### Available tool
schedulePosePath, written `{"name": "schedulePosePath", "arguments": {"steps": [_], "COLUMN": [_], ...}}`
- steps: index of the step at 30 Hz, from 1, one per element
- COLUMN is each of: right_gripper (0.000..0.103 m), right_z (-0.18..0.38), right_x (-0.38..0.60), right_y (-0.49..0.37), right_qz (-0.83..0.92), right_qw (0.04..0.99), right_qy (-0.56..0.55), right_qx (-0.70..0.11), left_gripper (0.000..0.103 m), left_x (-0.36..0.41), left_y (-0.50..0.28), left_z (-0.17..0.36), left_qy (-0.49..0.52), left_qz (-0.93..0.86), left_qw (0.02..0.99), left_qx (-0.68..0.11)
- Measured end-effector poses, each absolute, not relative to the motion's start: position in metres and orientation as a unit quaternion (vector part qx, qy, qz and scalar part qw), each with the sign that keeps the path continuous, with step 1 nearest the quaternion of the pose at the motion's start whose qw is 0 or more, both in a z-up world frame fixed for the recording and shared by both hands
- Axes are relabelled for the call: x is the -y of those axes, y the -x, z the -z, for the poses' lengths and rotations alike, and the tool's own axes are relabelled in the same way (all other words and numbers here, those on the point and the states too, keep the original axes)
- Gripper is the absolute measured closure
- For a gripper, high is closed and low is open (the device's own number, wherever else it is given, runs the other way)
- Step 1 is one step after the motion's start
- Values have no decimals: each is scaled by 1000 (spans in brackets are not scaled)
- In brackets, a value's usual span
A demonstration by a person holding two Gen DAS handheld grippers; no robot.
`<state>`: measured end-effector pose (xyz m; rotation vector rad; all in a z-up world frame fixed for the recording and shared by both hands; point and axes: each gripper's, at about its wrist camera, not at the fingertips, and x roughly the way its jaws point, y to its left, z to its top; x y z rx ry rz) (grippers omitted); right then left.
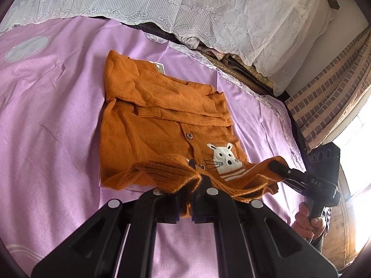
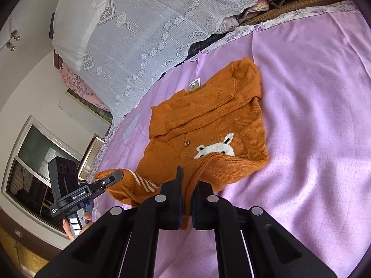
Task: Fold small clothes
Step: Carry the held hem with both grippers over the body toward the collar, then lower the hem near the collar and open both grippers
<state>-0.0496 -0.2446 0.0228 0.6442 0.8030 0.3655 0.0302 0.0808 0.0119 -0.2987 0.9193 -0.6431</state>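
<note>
The orange knitted cardigan (image 1: 162, 115) lies on the purple bed sheet (image 1: 46, 115), in the middle of the left wrist view, with its collar end toward the upper part of the frame and its hem toward the bottom. The first part of the folding looks already done: both sleeves (image 1: 176, 113) are laid across the chest in a band, so the garment makes a narrow rectangle, and a small paper tag (image 1: 160, 67) sticks out near the collar. What is in hand now seems to be the last fold, hem toward collar. The left gripper (image 1: 185, 199) has its two fingers almost together on one corner of the ribbed hem (image 1: 162, 173), and this corner is raised from the sheet. The right gripper (image 2: 186, 199) is also nearly closed on the other hem corner; in the left wrist view it appears at the right of the frame (image 1: 278, 166), pinching the striped edge. Between the two grippers the hem hangs a little loose and already partly covers the white animal face (image 1: 223, 156) near the buttons (image 1: 189, 136). By judgement the task is more than half finished: the lifted hem is not yet carried up over the sleeves and laid flat, and the fabric is not yet released. The lace cover (image 1: 208, 4) in the upper part of the frame is not involved.
</note>
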Motion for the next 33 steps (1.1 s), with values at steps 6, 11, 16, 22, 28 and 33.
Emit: {"name": "schedulePosePath", "arguments": {"steps": [6,11,16,22,28,33], "right_gripper": [97,97,97,97,97,97], "right_z": [-27,-26,-27,-27,-20,-7], "right_x": [248,250,249,252,259,266], "right_y": [15,-12,-40,-76,-113,-144], "right_qz": [-166,-160,-151,-133,-122,-116], "right_qw": [853,854,859,867,865,858], "right_qy": [-313,-317,-316,-318,-332,-345], "right_qx": [-382,-380,-373,-359,-356,-363], "left_gripper": [98,98,98,98,98,98], "left_x": [-74,-70,-62,-58,-53,-48], "left_y": [-60,-84,-109,-143,-174,-198], "left_z": [-23,-26,-25,-22,-17,-11], "left_qy": [138,138,133,132,130,124], "left_qz": [296,293,283,268,258,249], "left_qw": [843,845,849,855,860,864], "left_qx": [-428,-425,-426,-425,-421,-421]}}
